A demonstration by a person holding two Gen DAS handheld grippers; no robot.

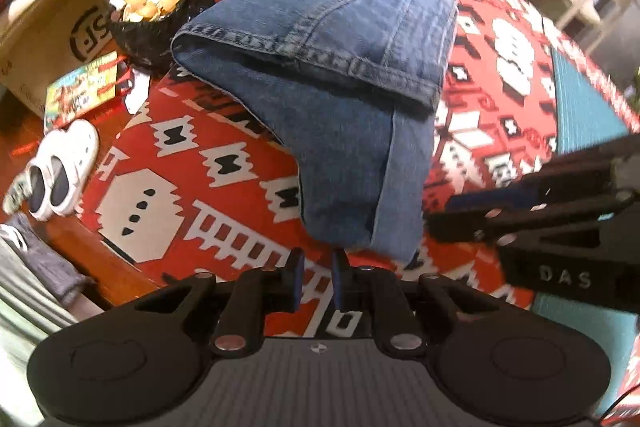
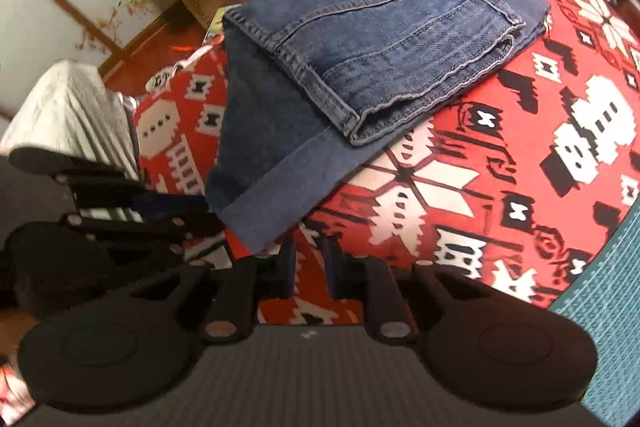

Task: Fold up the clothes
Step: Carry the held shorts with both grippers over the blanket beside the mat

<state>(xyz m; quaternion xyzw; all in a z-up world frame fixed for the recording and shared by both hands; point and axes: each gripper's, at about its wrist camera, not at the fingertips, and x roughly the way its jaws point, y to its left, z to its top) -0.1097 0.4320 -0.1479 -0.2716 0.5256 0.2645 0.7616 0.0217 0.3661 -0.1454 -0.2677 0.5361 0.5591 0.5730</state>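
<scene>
A pair of blue jeans (image 1: 340, 39) lies folded on a red patterned blanket (image 1: 192, 187), with one lower leg layer (image 1: 352, 179) sticking out toward me. My left gripper (image 1: 318, 261) hovers just short of that layer's hem, jaws a narrow gap apart and only blanket showing between them. The right gripper (image 1: 440, 221) comes in from the right edge of this view. In the right wrist view the jeans (image 2: 380, 39) lie ahead. My right gripper (image 2: 310, 253) is narrowly open over bare blanket (image 2: 440, 187), beside the hem corner. The left gripper (image 2: 208, 215) sits at the hem's left.
On the wooden table stand a cardboard box (image 1: 48, 27), a black basket of yellow bulbs (image 1: 160, 11), a colourful booklet (image 1: 84, 87) and white shoes (image 1: 60, 171). Grey clothing (image 1: 36, 267) lies at lower left. A teal surface (image 1: 580, 99) borders the blanket on the right.
</scene>
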